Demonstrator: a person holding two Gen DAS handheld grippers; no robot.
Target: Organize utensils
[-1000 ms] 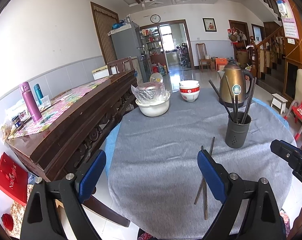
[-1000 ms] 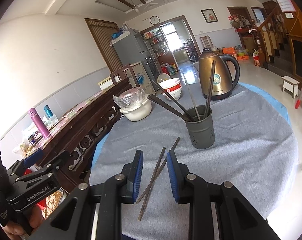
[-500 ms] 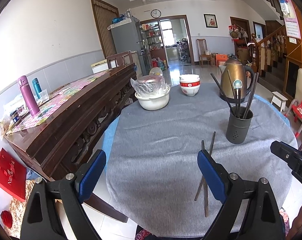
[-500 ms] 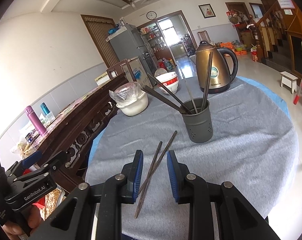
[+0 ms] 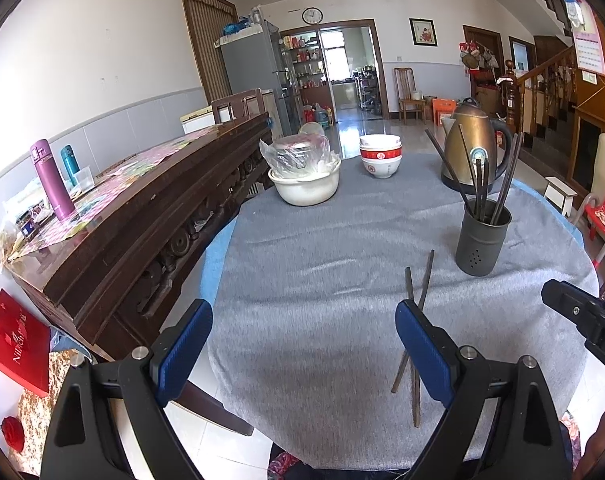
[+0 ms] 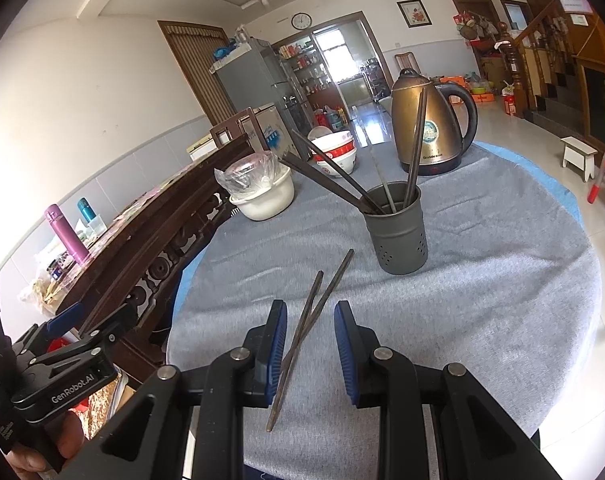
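Note:
Two dark chopsticks [image 6: 320,300] lie crossed on the grey cloth; they also show in the left wrist view [image 5: 418,292]. A grey holder cup [image 6: 398,232] with several chopsticks in it stands just beyond them, and shows in the left wrist view [image 5: 480,240] at the right. My right gripper [image 6: 310,348] is open, its blue pads on either side of the lying chopsticks and above them. My left gripper [image 5: 302,344] is wide open and empty over the table's near left edge.
A bronze kettle [image 6: 426,120], stacked red-and-white bowls [image 5: 380,156] and a cream basin with a plastic-wrapped lid [image 5: 304,176] stand at the back of the round table [image 5: 302,240]. A dark wooden sideboard [image 5: 142,208] runs along the left.
My right gripper has moved forward and lower, and its jaws have opened wider around the lying chopsticks. My left gripper has stayed open, with its view pulling back slightly.

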